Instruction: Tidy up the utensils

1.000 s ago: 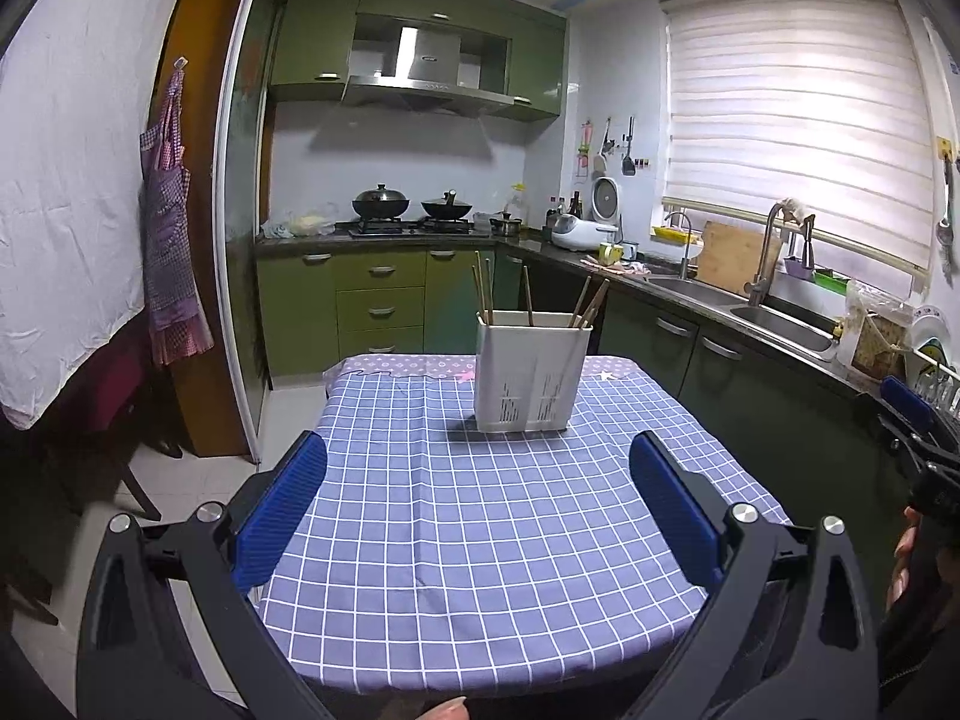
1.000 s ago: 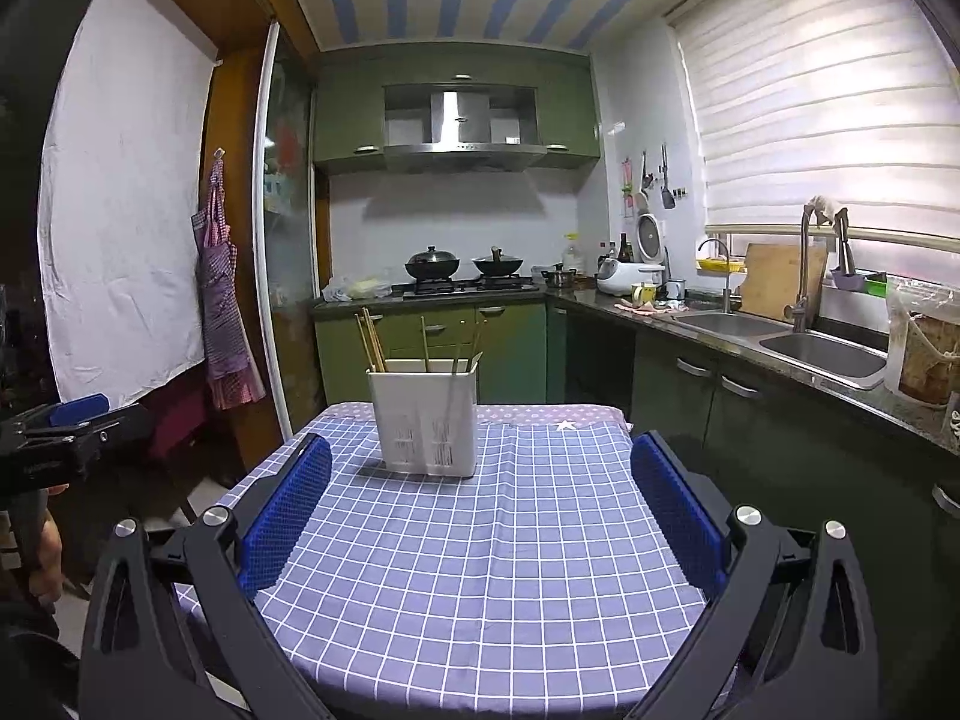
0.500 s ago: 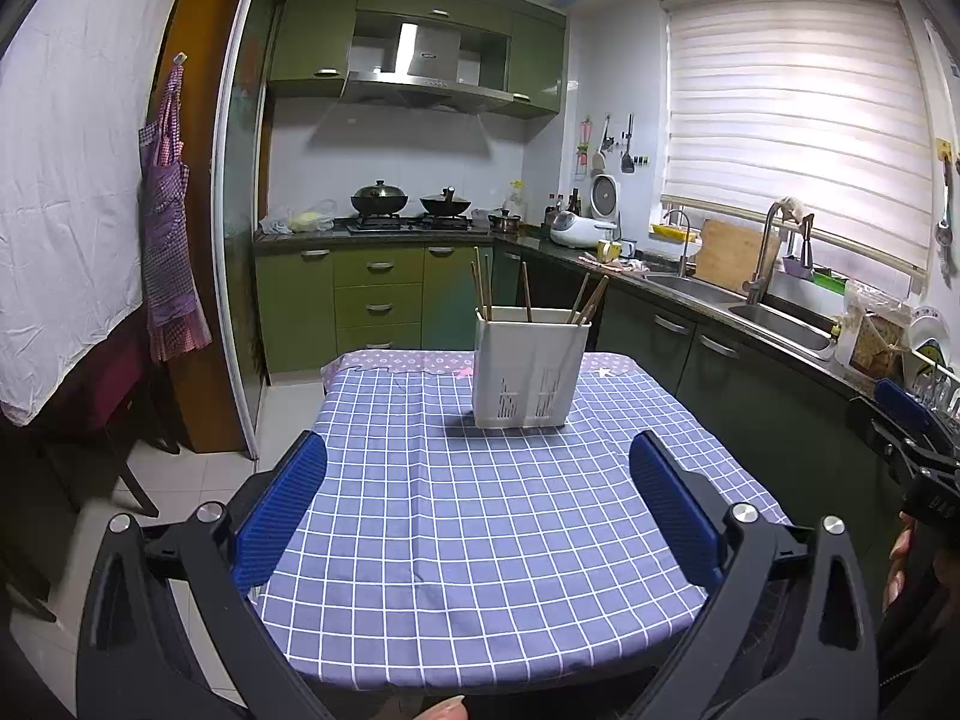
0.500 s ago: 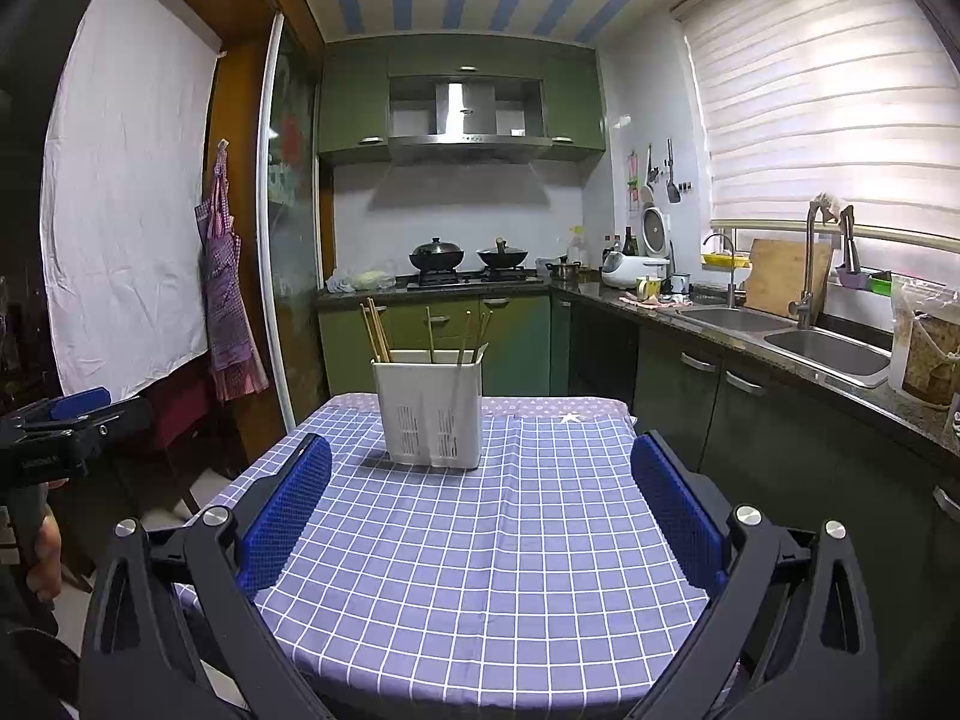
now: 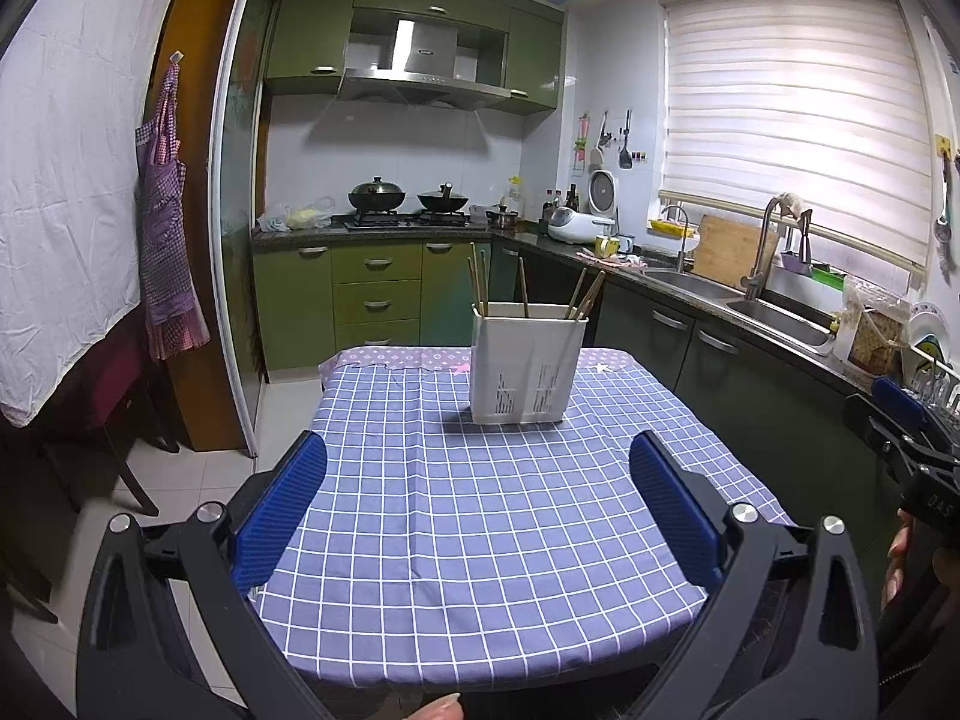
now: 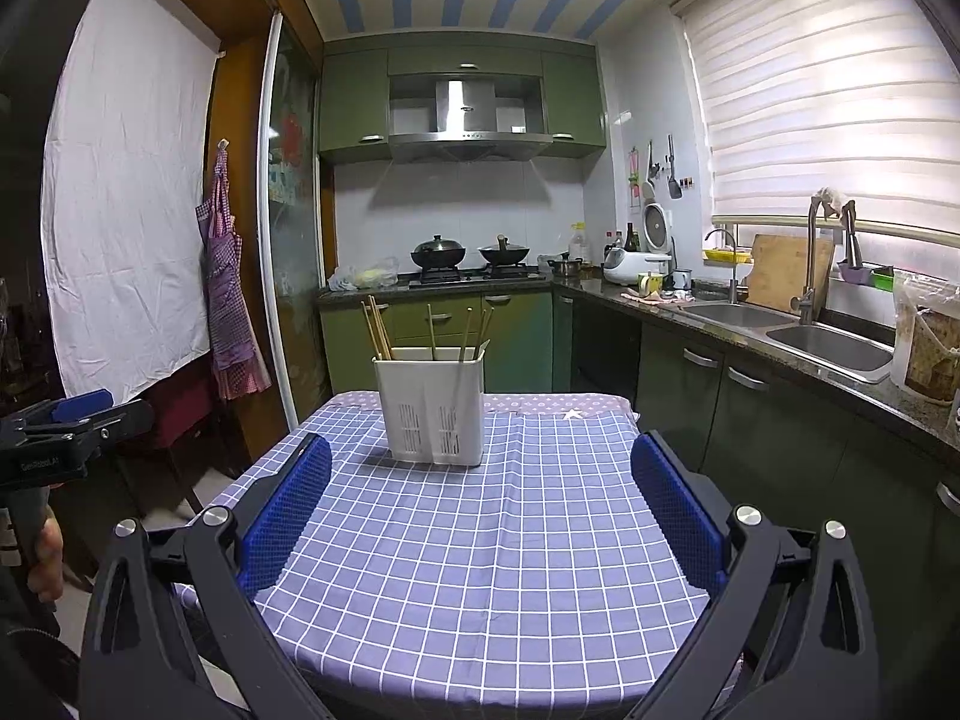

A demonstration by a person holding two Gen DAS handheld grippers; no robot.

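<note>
A white slotted utensil holder (image 5: 526, 361) (image 6: 433, 407) stands upright near the far end of the table, with several wooden chopsticks (image 5: 478, 279) (image 6: 377, 327) sticking out of it. My left gripper (image 5: 477, 468) hangs open over the table's near edge, nothing between its blue pads (image 5: 282, 509). My right gripper (image 6: 480, 465) is also open and empty, well short of the holder. Each gripper shows at the edge of the other's view, as the right gripper (image 5: 900, 420) and the left gripper (image 6: 78, 414), each held by a hand.
A blue checked cloth covers the table (image 5: 480, 516) (image 6: 480, 558). Green cabinets, a stove with two woks (image 5: 408, 201) and a counter with a sink (image 6: 780, 324) run along the back and right. A chair (image 5: 108, 408) and a hanging apron (image 6: 225, 300) stand at the left.
Both grippers have drawn back and lifted slightly, so the holder looks a little farther off. Their jaws stay as wide as before.
</note>
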